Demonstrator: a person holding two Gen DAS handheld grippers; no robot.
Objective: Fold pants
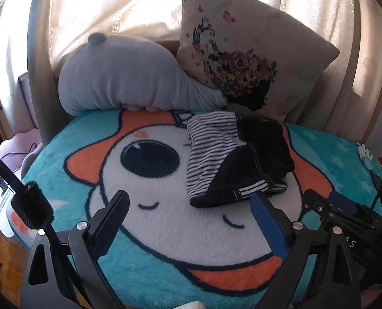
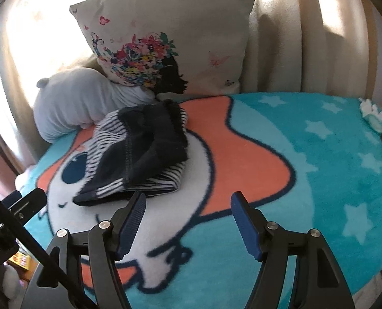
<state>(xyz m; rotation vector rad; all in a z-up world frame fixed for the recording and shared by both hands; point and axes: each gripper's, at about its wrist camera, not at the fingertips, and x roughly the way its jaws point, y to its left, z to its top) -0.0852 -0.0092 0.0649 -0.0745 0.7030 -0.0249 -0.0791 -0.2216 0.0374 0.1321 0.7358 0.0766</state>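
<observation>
**Both tongs wide apart and empty above the blanket, pants bunched just beyond them**

Nearest in the left wrist view, the left tongs (image 1: pixel 191 203) stand wide apart with nothing between their fingers, hovering over the white face of the cartoon printed on the blanket (image 1: pixel 165 231). At the right edge of that view the body of the other tool shows low beside them. In the right wrist view the right tongs (image 2: pixel 188 203) are likewise spread wide and hold nothing, poised over the white and orange part of the print; the left finger's blue ridged pad (image 2: pixel 131 221) lies just short of the garment's near hem.

Just past the fingertips lie the pants (image 1: pixel 232 159), a small dark navy pair with a black-and-white striped lining, resting in a loose, partly doubled-over heap on the blanket beside the cartoon's large dark eye (image 1: pixel 149 158). The striped inside shows along the left and at the near cuff; the dark outer cloth is rumpled toward the right. Neither pair of tongs touches them.

Behind the pants a grey plush pillow (image 1: pixel 118 79) lies along the blanket's far edge, and a cream cushion with a floral print (image 1: pixel 245 51) leans upright against it. A pale curtain (image 1: pixel 118 7), brightly backlit, hangs behind both.
</observation>
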